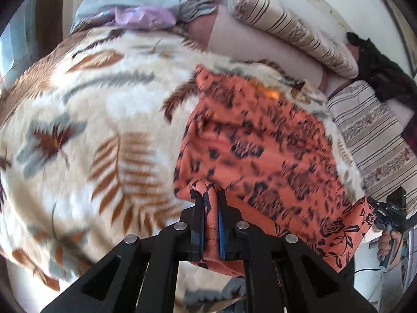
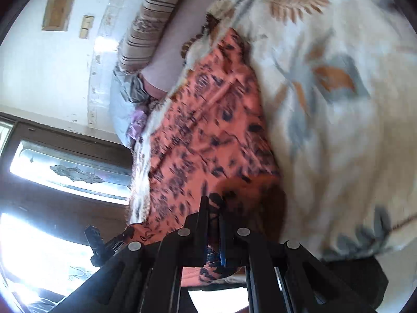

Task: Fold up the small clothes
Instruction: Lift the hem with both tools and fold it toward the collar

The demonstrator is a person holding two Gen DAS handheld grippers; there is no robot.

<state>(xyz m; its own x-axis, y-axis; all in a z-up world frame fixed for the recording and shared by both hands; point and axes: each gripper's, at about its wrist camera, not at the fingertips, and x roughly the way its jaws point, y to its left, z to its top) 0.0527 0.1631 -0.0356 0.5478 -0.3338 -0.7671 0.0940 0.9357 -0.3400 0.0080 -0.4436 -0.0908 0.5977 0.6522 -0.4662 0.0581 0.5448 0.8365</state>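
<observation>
An orange garment with dark floral print (image 1: 260, 151) lies spread on a cream leaf-patterned blanket (image 1: 91, 120). My left gripper (image 1: 209, 195) is shut on a pinched fold at the garment's near edge. My right gripper (image 2: 213, 208) is shut on another near corner of the same garment (image 2: 208, 135), lifting it slightly. The right gripper also shows in the left wrist view (image 1: 388, 216) at the far right, holding the garment's corner. The left gripper shows in the right wrist view (image 2: 104, 245) at lower left. Both views are motion-blurred.
Striped bolster pillows (image 1: 292, 26) and a black cloth (image 1: 378, 70) lie at the bed's far side. A grey-blue pillow with purple plastic (image 1: 146, 2) sits at the head. A window (image 2: 65, 172) and white wall (image 2: 52, 65) are to the left.
</observation>
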